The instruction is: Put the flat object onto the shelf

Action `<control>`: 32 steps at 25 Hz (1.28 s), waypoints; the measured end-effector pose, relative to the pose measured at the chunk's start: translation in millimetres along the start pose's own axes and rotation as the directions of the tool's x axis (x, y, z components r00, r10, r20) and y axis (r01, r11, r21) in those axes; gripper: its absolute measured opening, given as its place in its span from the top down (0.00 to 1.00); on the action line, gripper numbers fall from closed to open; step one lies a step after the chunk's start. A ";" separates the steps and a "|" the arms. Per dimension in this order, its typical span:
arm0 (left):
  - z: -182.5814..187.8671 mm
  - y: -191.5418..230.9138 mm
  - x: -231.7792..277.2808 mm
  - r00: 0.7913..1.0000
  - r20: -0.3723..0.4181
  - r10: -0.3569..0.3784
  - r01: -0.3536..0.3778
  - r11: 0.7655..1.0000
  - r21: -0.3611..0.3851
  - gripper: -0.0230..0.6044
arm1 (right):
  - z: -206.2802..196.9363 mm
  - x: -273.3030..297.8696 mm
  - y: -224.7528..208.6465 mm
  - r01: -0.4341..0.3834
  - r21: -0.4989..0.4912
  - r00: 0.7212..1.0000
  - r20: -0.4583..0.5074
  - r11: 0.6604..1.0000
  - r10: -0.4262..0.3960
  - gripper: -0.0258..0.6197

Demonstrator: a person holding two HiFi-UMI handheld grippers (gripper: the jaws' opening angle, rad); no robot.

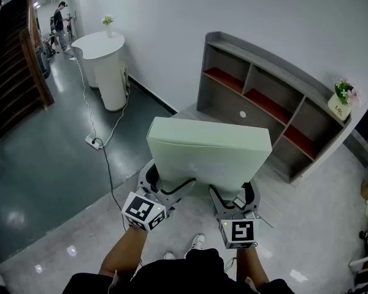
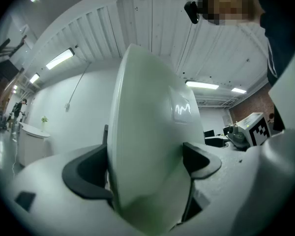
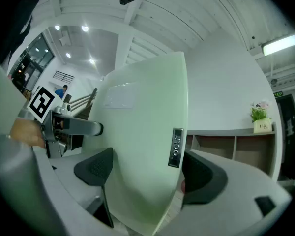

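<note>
A pale green flat box (image 1: 208,152) is held upright in the air in front of me, its long edge level. My left gripper (image 1: 165,185) is shut on its lower left edge and my right gripper (image 1: 233,195) on its lower right edge. In the left gripper view the box (image 2: 147,132) fills the gap between both dark pads (image 2: 88,173). The right gripper view shows the same, with a small label on the box's (image 3: 147,132) narrow side. The grey shelf (image 1: 264,81) with red boards stands beyond the box, against the white wall.
A small potted plant (image 1: 340,103) sits on the shelf's top right end. At the back left stand a white round counter (image 1: 104,60), a power strip with cable (image 1: 93,142) on the dark floor, a staircase (image 1: 12,60) and a distant person (image 1: 59,23).
</note>
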State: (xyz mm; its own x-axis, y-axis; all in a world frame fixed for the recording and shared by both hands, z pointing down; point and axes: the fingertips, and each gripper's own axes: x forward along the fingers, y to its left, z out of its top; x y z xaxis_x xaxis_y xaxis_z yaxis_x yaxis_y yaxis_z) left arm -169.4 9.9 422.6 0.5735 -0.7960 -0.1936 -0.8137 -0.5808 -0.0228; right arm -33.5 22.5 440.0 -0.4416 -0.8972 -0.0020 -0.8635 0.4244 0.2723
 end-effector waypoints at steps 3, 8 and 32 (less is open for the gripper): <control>0.4 -0.6 -2.1 1.000 -0.003 0.001 -0.001 1.000 0.003 0.21 | 0.0 -1.2 1.9 0.001 0.005 1.000 0.000 1.000 -0.001 0.24; 1.7 -2.8 -3.8 1.000 -0.015 0.007 -0.007 1.000 0.002 0.21 | 0.9 -3.4 2.0 -0.003 0.002 1.000 0.001 1.000 0.003 0.24; 11.2 6.4 23.9 1.000 -0.005 0.009 -0.009 1.000 0.005 0.21 | 11.8 20.3 -16.6 -0.060 0.032 0.998 0.013 0.998 0.059 0.24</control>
State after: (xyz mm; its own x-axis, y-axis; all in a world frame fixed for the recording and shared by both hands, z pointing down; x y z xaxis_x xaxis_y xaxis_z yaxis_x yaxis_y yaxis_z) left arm -161.9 -11.0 406.9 0.5667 -0.8019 -0.1893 -0.8193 -0.5728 -0.0264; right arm -31.0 -1.2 424.1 -0.4952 -0.8688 0.0017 -0.8430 0.4809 0.2411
